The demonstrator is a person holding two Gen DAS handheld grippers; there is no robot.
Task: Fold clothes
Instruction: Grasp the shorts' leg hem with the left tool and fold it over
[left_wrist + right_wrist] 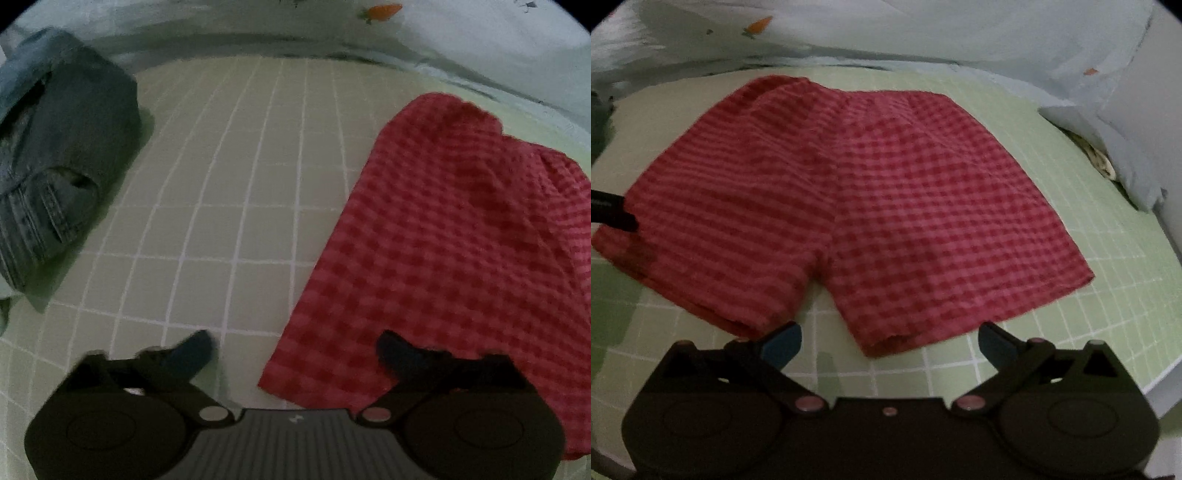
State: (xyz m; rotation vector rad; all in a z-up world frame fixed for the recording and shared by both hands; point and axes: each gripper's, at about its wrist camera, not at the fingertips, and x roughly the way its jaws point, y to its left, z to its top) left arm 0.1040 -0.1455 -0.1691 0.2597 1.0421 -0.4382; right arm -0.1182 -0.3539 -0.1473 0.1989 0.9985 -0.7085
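Red checked shorts (849, 206) are being shown spread flat on the green gridded bed (1108, 295), just ahead of the released right hand-held gripper (890, 343); the left hand-held gripper (295, 350), likewise spread, is being held at their left hem.

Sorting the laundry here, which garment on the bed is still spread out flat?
The red checked shorts: both legs lie open on the green sheet, while the blue denim piece is bundled.

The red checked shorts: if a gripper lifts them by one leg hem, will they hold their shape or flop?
The red checked shorts lie flat with soft wrinkles, so they would probably droop. The thin-looking cloth suggests they are light. Pushed across the green grid sheet, they would likely bunch rather than slide.
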